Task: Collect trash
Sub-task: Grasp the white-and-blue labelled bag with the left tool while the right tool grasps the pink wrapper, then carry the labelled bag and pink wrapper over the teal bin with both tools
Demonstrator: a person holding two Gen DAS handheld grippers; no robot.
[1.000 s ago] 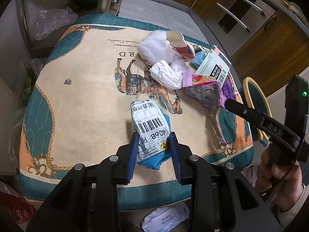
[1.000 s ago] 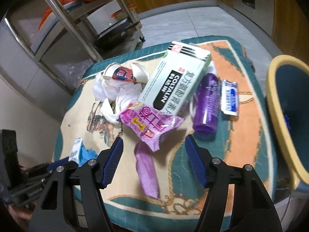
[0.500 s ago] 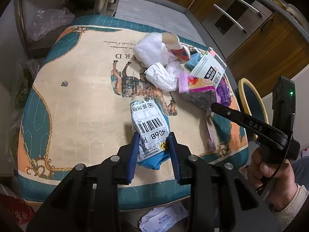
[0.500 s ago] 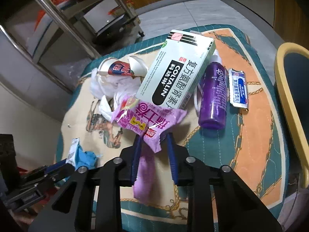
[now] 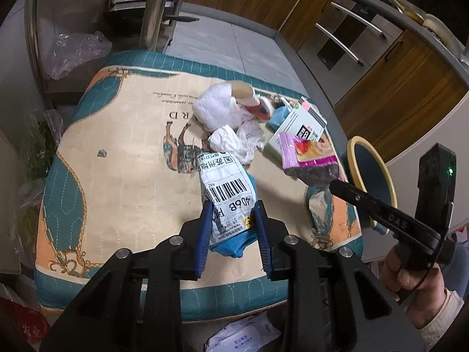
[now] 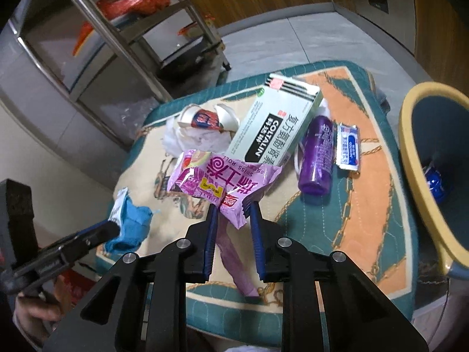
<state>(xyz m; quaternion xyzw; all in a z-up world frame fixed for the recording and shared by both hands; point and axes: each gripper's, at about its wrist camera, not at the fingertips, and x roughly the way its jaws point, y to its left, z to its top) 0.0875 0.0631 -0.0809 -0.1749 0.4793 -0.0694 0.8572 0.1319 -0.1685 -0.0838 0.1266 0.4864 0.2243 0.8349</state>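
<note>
My left gripper (image 5: 233, 209) is shut on a blue mailer bag with a white barcode label (image 5: 225, 190), held just above the patterned mat (image 5: 117, 176). The bag also shows in the right wrist view (image 6: 129, 226). My right gripper (image 6: 233, 208) is shut on a pink Swiss roll wrapper (image 6: 219, 179), lifted off the mat; it also shows in the left wrist view (image 5: 307, 155). A yellow-rimmed blue bin (image 6: 433, 176) stands at the mat's right side.
On the mat lie a Coltalin box (image 6: 275, 129), a purple bottle (image 6: 316, 155), a small sachet (image 6: 348, 146), crumpled white tissue (image 5: 222, 111), a crushed paper cup (image 6: 205, 120) and a purple strip (image 6: 237, 261). A metal rack (image 6: 117, 44) stands behind. Paper litter (image 5: 243, 337) lies on the floor.
My right gripper closed on the pink wrapper and lifted it off the mat. My left gripper kept its hold on the mailer bag and raised it slightly.
</note>
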